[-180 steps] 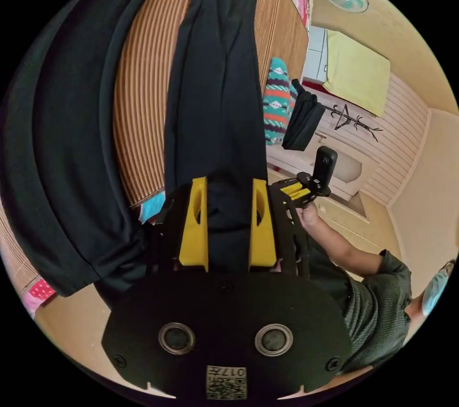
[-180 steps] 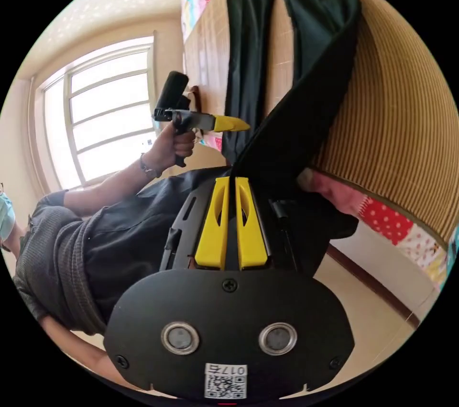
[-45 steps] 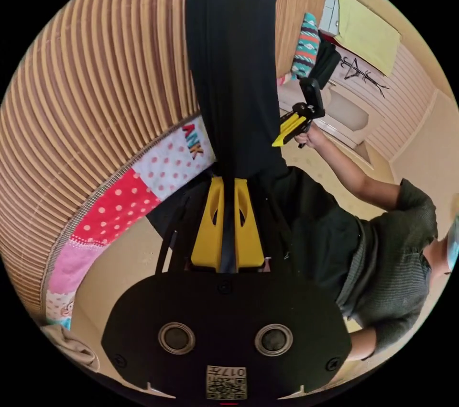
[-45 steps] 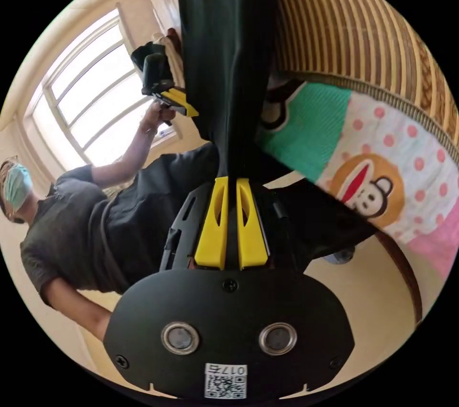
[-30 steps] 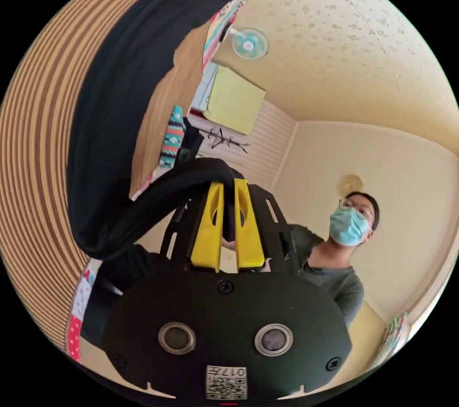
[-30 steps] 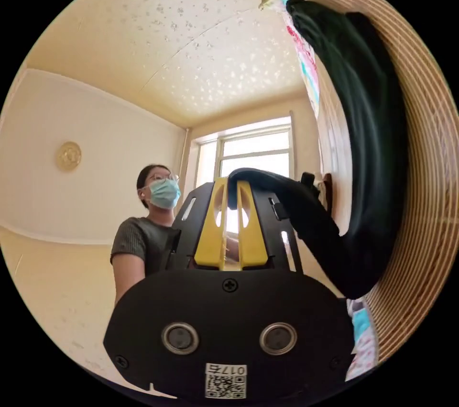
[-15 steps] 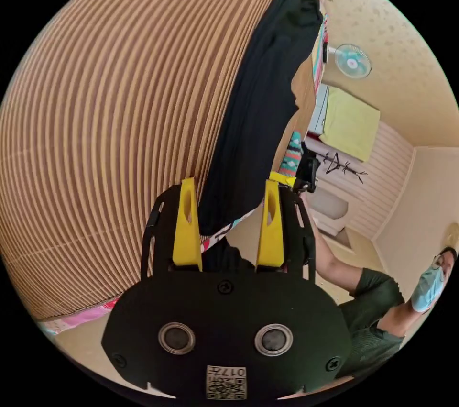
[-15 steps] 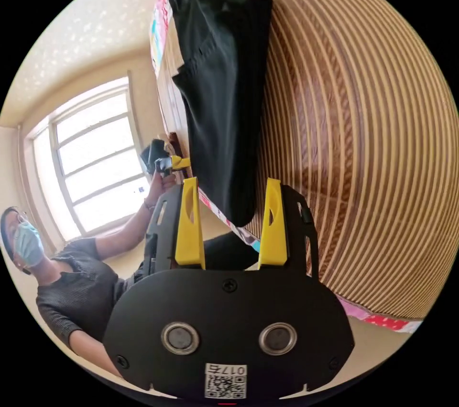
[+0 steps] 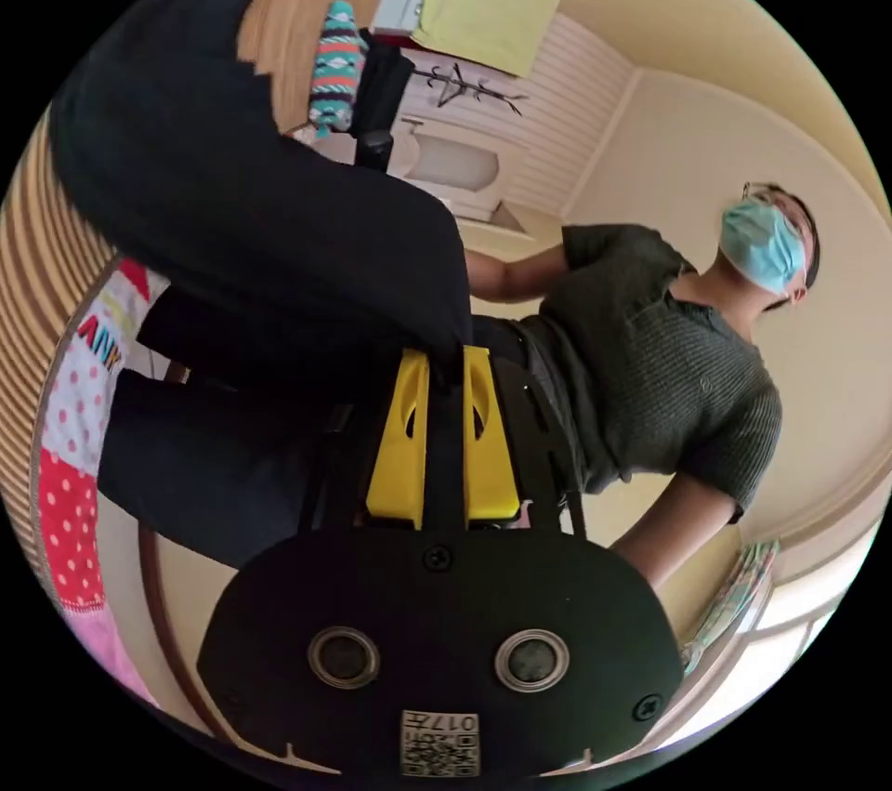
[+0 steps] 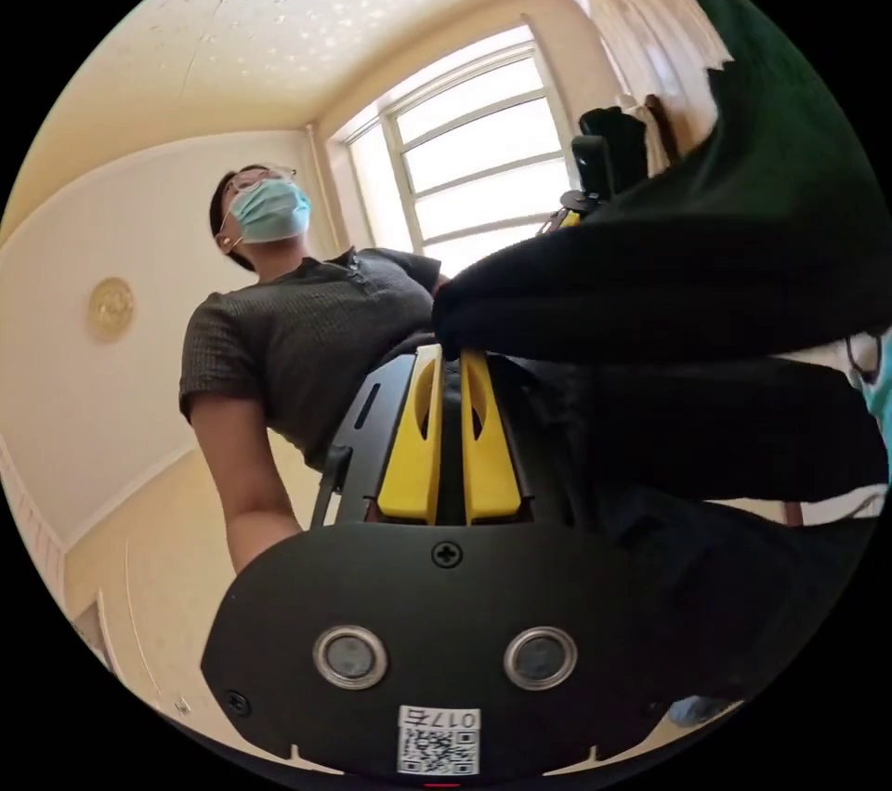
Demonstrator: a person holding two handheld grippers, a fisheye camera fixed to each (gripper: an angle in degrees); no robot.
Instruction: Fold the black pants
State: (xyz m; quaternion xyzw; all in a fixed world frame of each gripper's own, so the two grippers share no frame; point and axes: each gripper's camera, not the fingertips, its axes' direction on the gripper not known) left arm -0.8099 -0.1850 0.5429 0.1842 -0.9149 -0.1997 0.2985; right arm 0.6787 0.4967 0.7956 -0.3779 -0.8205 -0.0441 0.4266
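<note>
The black pants [image 9: 242, 196] are folded into a long thick band that runs from my left gripper [image 9: 444, 359] up and leftward over the striped mat [image 9: 37, 270]. That gripper's yellow jaws are shut on the band's near end. In the right gripper view the same black pants [image 10: 706, 270] stretch to the right edge, and my right gripper [image 10: 451, 359] is shut on their rounded end. The left gripper [image 10: 595, 168] shows beyond the cloth there, mostly hidden by it.
A person in a dark knit top [image 9: 669, 373] stands close behind both grippers. A patchwork quilt edge [image 9: 70, 456] borders the mat. A patterned pillow [image 9: 336, 66], a coat stand [image 9: 455, 80] and a window [image 10: 474, 168] lie farther off.
Half a second ago both grippers stood open around the near end of the folded pants. Now both are shut on that end, and both views have swung toward the person.
</note>
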